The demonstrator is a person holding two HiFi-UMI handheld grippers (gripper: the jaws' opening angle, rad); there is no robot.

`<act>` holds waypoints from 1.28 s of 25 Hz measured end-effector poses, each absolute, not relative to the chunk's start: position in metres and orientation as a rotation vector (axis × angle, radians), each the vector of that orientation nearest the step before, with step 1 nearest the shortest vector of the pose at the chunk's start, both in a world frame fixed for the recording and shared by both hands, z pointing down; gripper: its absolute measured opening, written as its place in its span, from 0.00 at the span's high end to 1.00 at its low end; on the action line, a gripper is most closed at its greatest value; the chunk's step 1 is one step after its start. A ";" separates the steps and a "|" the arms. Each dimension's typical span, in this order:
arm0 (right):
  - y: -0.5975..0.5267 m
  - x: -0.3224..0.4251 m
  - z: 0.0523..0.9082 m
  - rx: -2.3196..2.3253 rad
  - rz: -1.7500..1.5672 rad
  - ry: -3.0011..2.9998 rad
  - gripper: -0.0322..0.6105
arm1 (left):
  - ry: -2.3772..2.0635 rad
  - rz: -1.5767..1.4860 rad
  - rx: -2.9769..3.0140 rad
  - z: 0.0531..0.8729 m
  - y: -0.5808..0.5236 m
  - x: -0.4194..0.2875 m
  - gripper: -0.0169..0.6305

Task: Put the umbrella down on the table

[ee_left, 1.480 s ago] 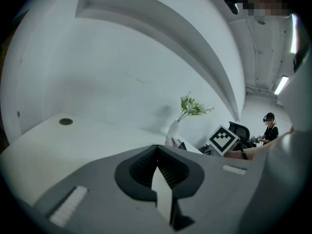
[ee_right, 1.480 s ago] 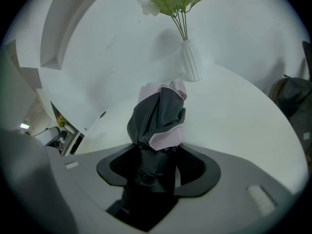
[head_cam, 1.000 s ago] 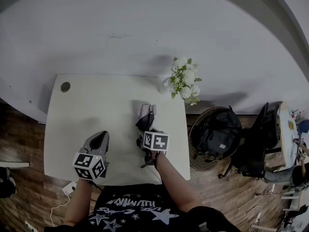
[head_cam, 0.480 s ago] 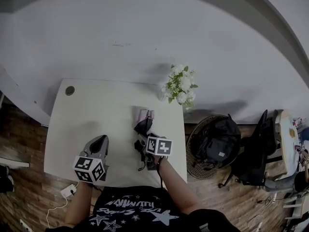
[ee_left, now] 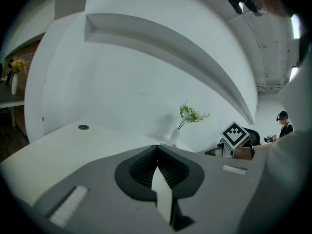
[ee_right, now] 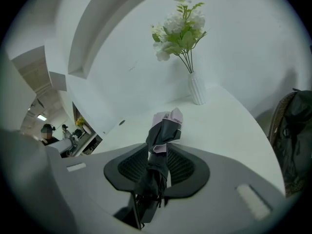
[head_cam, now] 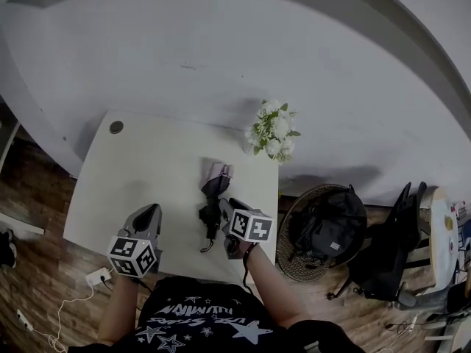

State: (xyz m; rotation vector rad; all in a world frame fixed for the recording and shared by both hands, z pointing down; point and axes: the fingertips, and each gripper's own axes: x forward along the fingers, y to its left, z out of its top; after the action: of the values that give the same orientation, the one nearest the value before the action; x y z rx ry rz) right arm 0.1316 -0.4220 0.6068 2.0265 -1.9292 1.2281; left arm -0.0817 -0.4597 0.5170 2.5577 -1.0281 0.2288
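Note:
A folded dark umbrella [head_cam: 214, 188] with a pink lining lies on the white table [head_cam: 147, 160], right of the middle, its handle and strap toward me. My right gripper [head_cam: 224, 206] hovers over the handle end. In the right gripper view the umbrella [ee_right: 164, 130] shows through the gap of the right gripper [ee_right: 158, 154], whose jaws are closing; the pads do not press on it. My left gripper [head_cam: 151, 212] hangs over the table's near left part, shut and holding nothing, as the left gripper view [ee_left: 157, 147] also shows.
A white vase of flowers [head_cam: 274, 131] stands at the table's far right corner. A round cable hole [head_cam: 116, 127] is at the far left. On the floor to the right, a wicker basket holds a black backpack [head_cam: 327, 219]. A white wall runs behind.
Both grippers have drawn back toward me and risen. The right gripper has come up off the umbrella, which stays lying on the table.

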 end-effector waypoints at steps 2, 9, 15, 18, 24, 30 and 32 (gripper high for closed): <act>-0.415 0.131 0.603 2.003 1.208 -1.957 0.80 | -1.042 0.189 2.555 0.511 -0.447 -0.082 0.97; -0.399 0.126 0.585 1.923 1.152 -2.072 0.93 | -1.155 0.174 2.522 0.505 -0.411 -0.084 0.97; -0.375 0.122 0.572 1.829 1.116 -2.191 0.93 | -1.228 0.167 2.491 0.506 -0.376 -0.083 0.97; -0.360 0.121 0.572 1.759 1.093 -2.213 0.93 | -1.262 0.162 2.474 0.507 -0.358 -0.081 0.97; -0.325 0.121 0.570 1.655 1.044 -2.255 0.93 | -1.311 0.163 2.443 0.511 -0.315 -0.073 0.97; -0.292 0.120 0.569 1.560 0.996 -2.294 0.93 | -1.373 0.137 2.410 0.511 -0.277 -0.070 0.97; -0.281 0.120 0.570 1.529 0.987 -2.302 0.93 | -1.391 0.135 2.394 0.514 -0.264 -0.069 0.97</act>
State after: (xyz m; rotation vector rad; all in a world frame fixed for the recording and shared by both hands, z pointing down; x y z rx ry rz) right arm 0.1200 -0.2809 0.5702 1.5286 -2.3020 0.9868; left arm -0.0693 -0.2636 0.5137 2.3940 -1.3910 0.1345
